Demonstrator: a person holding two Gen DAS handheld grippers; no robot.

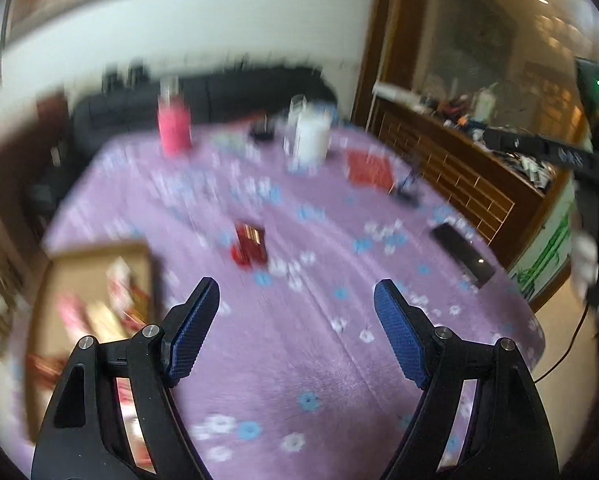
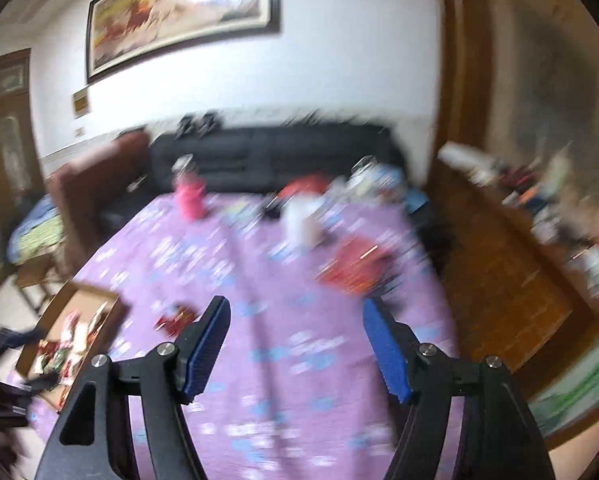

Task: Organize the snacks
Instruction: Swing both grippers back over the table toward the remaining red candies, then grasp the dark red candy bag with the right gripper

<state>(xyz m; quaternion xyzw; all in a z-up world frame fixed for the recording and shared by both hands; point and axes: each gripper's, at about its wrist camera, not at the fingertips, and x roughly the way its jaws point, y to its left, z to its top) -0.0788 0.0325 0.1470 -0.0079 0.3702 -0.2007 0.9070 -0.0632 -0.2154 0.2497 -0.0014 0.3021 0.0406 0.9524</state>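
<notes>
Both views are motion-blurred. A cardboard box (image 1: 99, 264) holding several snack packets sits at the table's left; it also shows in the right wrist view (image 2: 79, 304). A small red snack packet (image 1: 250, 244) lies on the purple floral cloth beside the box, and shows in the right wrist view (image 2: 176, 319). A flat red packet (image 1: 369, 168) lies farther right, also in the right wrist view (image 2: 355, 266). My left gripper (image 1: 297, 292) is open and empty above the cloth, short of the small red packet. My right gripper (image 2: 295, 310) is open and empty above the cloth.
A pink bottle (image 1: 174, 122), a white jug (image 1: 311, 136) and a glass stand at the table's far side. A black remote-like device (image 1: 461, 254) lies near the right edge. A wooden sideboard (image 1: 459, 168) with clutter stands right of the table. A dark sofa (image 2: 267, 156) is behind.
</notes>
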